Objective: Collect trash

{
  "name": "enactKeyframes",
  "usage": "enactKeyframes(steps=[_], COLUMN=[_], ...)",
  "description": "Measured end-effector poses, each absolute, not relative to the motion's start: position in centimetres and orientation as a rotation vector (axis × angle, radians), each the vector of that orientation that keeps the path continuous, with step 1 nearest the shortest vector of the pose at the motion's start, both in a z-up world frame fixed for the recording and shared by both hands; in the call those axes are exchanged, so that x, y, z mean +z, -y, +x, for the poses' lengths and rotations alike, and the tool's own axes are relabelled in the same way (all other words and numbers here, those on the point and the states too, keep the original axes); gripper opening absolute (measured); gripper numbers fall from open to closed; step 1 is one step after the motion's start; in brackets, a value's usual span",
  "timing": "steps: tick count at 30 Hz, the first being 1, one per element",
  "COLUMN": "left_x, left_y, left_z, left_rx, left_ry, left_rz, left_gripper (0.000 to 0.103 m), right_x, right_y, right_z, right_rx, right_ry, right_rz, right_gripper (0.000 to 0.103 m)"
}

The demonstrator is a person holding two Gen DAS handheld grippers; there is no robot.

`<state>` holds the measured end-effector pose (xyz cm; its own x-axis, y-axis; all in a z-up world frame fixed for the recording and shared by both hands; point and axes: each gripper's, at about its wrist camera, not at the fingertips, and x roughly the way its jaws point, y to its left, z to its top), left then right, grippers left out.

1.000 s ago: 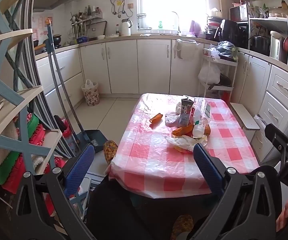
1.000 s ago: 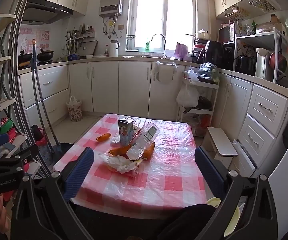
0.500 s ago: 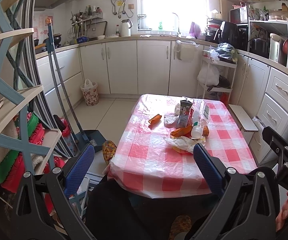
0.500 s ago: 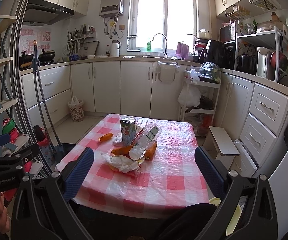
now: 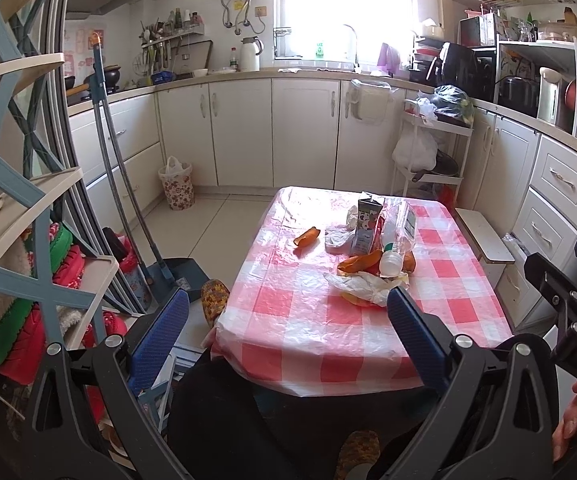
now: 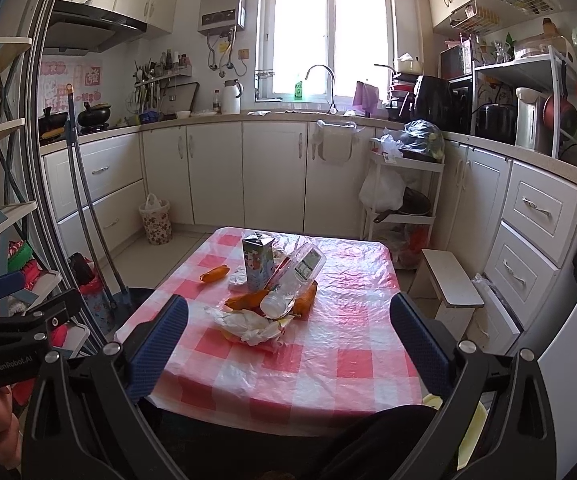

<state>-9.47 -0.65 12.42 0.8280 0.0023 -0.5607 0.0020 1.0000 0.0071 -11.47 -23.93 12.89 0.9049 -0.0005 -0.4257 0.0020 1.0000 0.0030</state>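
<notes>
Two wide-set blue pads frame the left wrist view: the left gripper (image 5: pixel 287 312) hangs with its jaws spread apart and nothing between them, low in the frame. Straight ahead and a little right of centre, the trash pile (image 5: pixel 372 258) sits on the table (image 5: pixel 288 320), whose glossy red-and-white checked plastic cover is crinkled. In the pile a milk carton (image 5: pixel 366 222) stands upright, a clear plastic bottle (image 5: pixel 398 234) leans against it with its long axis running toward the camera, cap end nearest, and crumpled white paper (image 5: pixel 362 286) lies nearest the right pad. One loose orange peel (image 5: pixel 306 237) lies apart, left of the pile. A floral waste bin (image 5: pixel 176 188) stands on the floor, middle left.

From the right wrist view, the right gripper (image 6: pixel 288 320) is likewise spread wide and empty. Here the pile lies dead centre between the pads, paper closest, bottle slanting up to the right. Which hand is nearer is hard to say; the right looks better lined up.
</notes>
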Motion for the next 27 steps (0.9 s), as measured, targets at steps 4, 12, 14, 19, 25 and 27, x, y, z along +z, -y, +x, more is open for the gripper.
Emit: enactKeyframes(steps=[4, 12, 14, 19, 25, 27], left_x=[11.8, 10.2, 9.5, 7.1, 4.0, 2.9], left_y=[1.1, 2.7, 3.5, 5.2, 7.5, 8.3], left_z=[-8.5, -4.6, -2.9, 2.9, 9.8, 12.0], left_rx=[-0.01, -0.074, -0.097, -0.137, -0.178, -0.182], left_ry=[-0.614, -0.638, -0.638, -0.661, -0.688, -0.705], left_rz=[0.003, 0.002, 0.012, 0.016, 0.013, 0.013], left_gripper=[0.096, 0.096, 0.096, 0.096, 0.096, 0.096], right_x=[12.2, 10.4, 10.0, 9.0, 6.8, 5.9], right_y=[24.7, 26.3, 27.0, 29.3, 31.5, 31.7], right_z=[-10.6, -8.1, -6.9, -2.6, 5.7, 8.4], right_rx=[0.008, 0.022, 0.031, 0.069, 0.119, 0.124], right_ry=[-0.453, -0.511, -0.521, -0.564, -0.666, -0.702], right_rz=[0.039, 0.115, 0.148, 0.287, 0.473, 0.51], right_gripper=[0.097, 0.097, 0.097, 0.097, 0.097, 0.097])
